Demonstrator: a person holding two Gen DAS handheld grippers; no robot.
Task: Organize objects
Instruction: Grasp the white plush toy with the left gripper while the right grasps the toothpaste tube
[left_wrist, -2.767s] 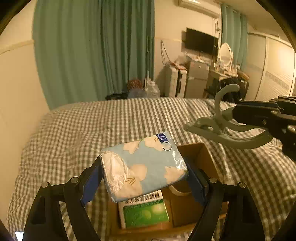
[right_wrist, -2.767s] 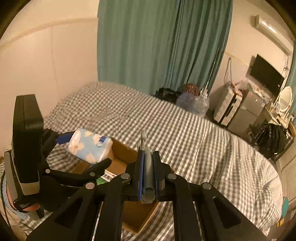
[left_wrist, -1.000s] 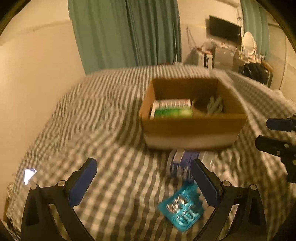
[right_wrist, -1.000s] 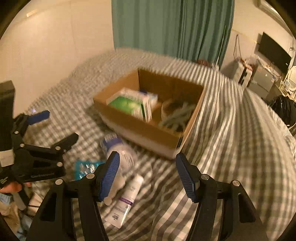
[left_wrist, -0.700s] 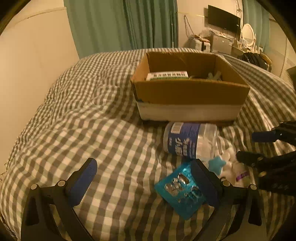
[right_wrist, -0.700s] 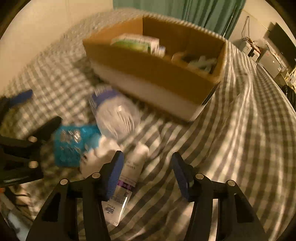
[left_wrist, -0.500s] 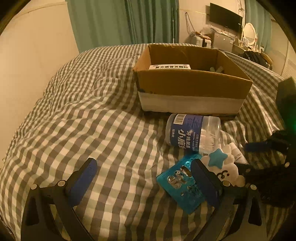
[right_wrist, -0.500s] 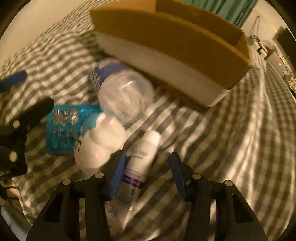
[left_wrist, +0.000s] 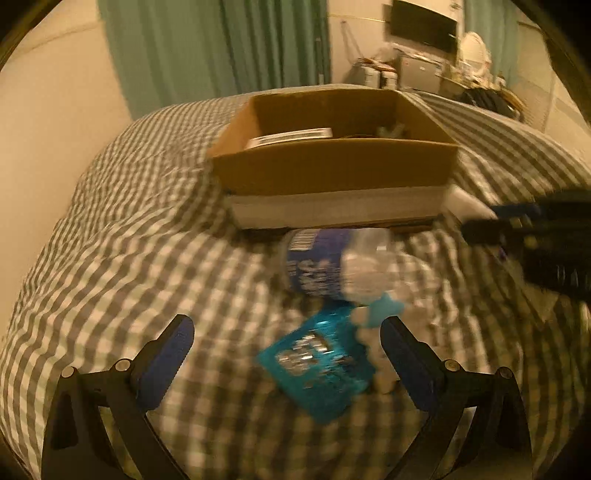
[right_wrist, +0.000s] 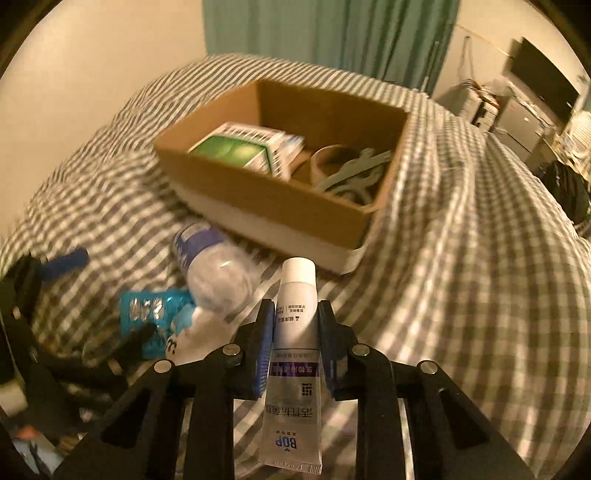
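The white tube (right_wrist: 297, 332) sat pinched between the right tongs (right_wrist: 295, 325), its long axis running straight along the fingers with the cap pointing ahead. The open cardboard box (right_wrist: 258, 192) lay ahead and a little left of that cap on the checked bed (right_wrist: 461, 258), so the right hand looked nearer to drop it in. The left tongs (left_wrist: 284, 354) were spread wide and empty above the blue packet (left_wrist: 317, 362).

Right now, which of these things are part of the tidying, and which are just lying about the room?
Part of the job: cardboard box, white tube in the right gripper, clear jar, blue packet.

Just there: green curtains, television.
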